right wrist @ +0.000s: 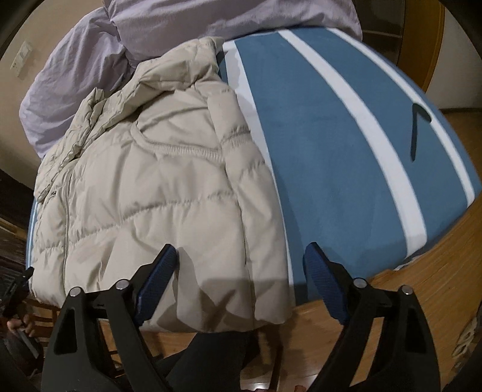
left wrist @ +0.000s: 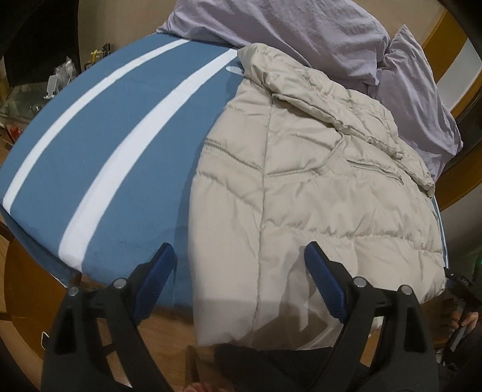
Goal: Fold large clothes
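Beige puffer jacket on blue white-striped sheet, both grippers' fingers wide apart, empty, no legible writing

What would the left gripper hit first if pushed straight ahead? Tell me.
Most likely the beige puffer jacket: the open left gripper points at its hem near the bed edge. Depth is unclear, so the height above it is uncertain.

Beige quilted puffer jacket — uniform pale beige, stitched in horizontal channels. Blue bed cover with white stripes — mid-blue ground, broad white bands. Lilac crumpled duvet: plain lilac. Floor: orange-brown wood grain.
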The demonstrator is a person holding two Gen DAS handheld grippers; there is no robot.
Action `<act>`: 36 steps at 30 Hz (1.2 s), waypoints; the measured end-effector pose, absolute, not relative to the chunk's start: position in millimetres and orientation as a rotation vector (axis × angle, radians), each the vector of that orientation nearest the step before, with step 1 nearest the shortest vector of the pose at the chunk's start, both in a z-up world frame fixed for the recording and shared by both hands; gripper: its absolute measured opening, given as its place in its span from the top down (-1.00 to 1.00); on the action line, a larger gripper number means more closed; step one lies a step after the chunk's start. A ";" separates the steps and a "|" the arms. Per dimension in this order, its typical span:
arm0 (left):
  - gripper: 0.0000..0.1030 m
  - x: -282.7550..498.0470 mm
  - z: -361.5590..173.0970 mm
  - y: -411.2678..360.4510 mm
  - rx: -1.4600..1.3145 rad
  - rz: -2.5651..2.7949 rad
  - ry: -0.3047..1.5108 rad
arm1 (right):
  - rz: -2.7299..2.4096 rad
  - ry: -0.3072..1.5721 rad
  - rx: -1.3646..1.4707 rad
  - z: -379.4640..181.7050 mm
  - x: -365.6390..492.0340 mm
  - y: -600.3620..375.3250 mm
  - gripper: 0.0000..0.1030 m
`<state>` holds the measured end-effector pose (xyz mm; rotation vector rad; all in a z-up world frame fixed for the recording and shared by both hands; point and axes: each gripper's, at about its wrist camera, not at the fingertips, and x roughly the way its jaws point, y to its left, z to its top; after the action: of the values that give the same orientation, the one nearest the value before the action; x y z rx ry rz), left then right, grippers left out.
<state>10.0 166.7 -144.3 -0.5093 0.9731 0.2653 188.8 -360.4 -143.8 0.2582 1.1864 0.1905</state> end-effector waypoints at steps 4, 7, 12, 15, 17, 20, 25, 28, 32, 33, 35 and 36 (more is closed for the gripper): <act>-0.71 8.3 -150.6 161.9 -0.537 0.245 0.980 | 0.223 1.204 0.316 -151.3 188.1 -364.6 -0.46; -0.69 8.0 -150.8 155.9 -0.526 0.237 0.976 | 0.231 1.197 0.308 -151.2 186.2 -363.5 -0.35; -0.53 9.5 -150.4 149.7 -0.520 0.229 0.973 | 0.261 1.193 0.315 -151.5 183.3 -360.3 -0.06; -0.36 9.6 -150.3 148.5 -0.525 0.232 0.969 | 0.272 1.194 0.326 -152.4 183.4 -359.5 0.23; -0.21 8.5 -149.8 148.5 -0.529 0.236 0.962 | 0.261 1.199 0.345 -153.2 184.7 -361.0 0.34; 0.04 7.6 -147.6 148.3 -0.521 0.237 0.949 | 0.267 1.192 0.350 -152.2 184.6 -360.6 0.58; 0.48 7.8 -135.1 147.7 -0.493 0.238 0.917 | 0.275 1.142 0.286 -138.4 182.5 -352.9 0.78; 0.59 10.1 -123.8 148.4 -0.484 0.231 0.893 | 0.270 1.105 0.281 -127.0 185.0 -352.6 0.80; 0.65 16.4 -103.8 147.8 -0.455 0.221 0.851 | 0.270 1.046 0.270 -106.7 193.6 -347.9 0.81; 0.65 19.7 -96.8 147.9 -0.442 0.221 0.836 | 0.275 1.041 0.253 -101.9 195.9 -347.1 0.81; 0.66 25.2 -86.8 149.0 -0.424 0.223 0.816 | 0.273 1.010 0.246 -91.0 203.3 -343.6 0.81; 0.67 29.6 -79.4 149.7 -0.412 0.224 0.801 | 0.273 0.995 0.241 -85.1 207.8 -341.4 0.81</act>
<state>29.6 149.7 -79.4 -0.4118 0.8006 0.2239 207.8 -341.4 -85.1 0.2413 0.9947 0.2727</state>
